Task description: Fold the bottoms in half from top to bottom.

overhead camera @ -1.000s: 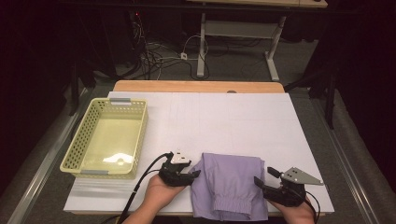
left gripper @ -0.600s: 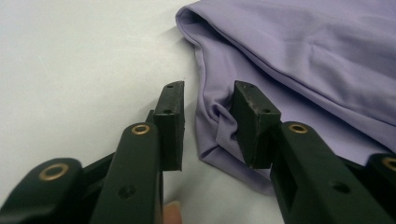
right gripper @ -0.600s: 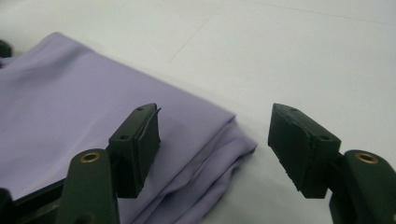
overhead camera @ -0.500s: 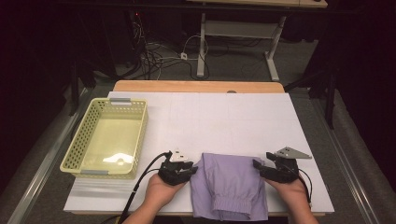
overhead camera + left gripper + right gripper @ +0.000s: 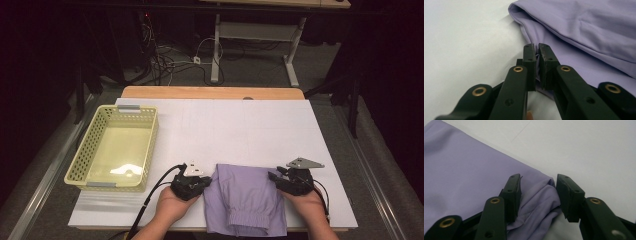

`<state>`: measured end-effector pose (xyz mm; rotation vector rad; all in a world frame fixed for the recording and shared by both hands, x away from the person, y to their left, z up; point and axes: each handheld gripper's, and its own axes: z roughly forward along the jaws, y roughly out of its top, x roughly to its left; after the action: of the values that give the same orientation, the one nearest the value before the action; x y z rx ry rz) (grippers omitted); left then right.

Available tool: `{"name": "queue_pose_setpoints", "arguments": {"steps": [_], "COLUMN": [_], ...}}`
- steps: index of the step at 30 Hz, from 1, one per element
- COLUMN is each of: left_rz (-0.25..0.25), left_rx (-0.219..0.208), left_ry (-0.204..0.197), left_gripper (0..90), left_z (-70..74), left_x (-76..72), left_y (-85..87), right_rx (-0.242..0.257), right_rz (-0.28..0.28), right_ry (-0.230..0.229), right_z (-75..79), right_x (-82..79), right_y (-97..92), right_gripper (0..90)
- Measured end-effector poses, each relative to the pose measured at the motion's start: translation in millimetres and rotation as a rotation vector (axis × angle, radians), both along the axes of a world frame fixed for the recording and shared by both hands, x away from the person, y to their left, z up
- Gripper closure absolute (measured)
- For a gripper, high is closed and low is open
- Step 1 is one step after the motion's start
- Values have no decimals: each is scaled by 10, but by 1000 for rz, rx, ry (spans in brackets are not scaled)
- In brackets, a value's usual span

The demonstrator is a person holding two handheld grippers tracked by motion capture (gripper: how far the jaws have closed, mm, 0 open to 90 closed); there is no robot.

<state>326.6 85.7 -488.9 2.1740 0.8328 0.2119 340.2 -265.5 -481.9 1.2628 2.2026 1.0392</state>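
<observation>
Folded lilac garment (image 5: pixel 247 200) flat on white table (image 5: pixel 250 125), at near edge, between both hands. Left gripper (image 5: pixel 537 51) clamped on the garment's left edge, a sliver of cloth pinched between jaws. Right gripper (image 5: pixel 537 188) with jaws apart, straddling the bunched right corner, not yet closed. Yellow perforated basket (image 5: pixel 80 160), vacant, well apart at far left. Step in hand, as judged: securing both far corners for a fold or lift. Next move, as judged: closing right jaws on the corner, then raising both sides evenly to avoid slip or skew.
</observation>
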Motion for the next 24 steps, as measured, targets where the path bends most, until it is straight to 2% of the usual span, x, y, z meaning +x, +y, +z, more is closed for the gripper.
{"name": "queue_pose_setpoints", "arguments": {"steps": [6, 11, 13, 16, 20, 22, 24], "left_rz": [-2, -4, -5, -5, 18, 39, 67], "left_rx": [10, 13, 6, 13, 8, -3, 0], "left_ry": [-15, -16, -12, -39, -50, -31, -30], "left_gripper": [836, 844, 851, 857, 857, 857, 856], "left_z": [2, 8, 17, 61, 136, 153, 176], "left_x": [-16, -15, -5, 33, 176, 285, 427], "left_y": [-10, -11, -8, -4, 9, 16, 28], "right_rx": [2, 9, 11, 38, 70, 71, 65], "right_rz": [23, 49, 61, 65, 60, 58, 56], "right_ry": [-5, -8, -14, -27, -59, -77, -91], "right_z": [-2, 1, 11, 35, 96, 130, 156], "right_x": [-17, -33, -47, -57, -37, 2, 58], "right_y": [9, 12, 13, -22, -61, -56, -46], "right_gripper": [678, 808, 828, 833, 834, 834, 834]}}
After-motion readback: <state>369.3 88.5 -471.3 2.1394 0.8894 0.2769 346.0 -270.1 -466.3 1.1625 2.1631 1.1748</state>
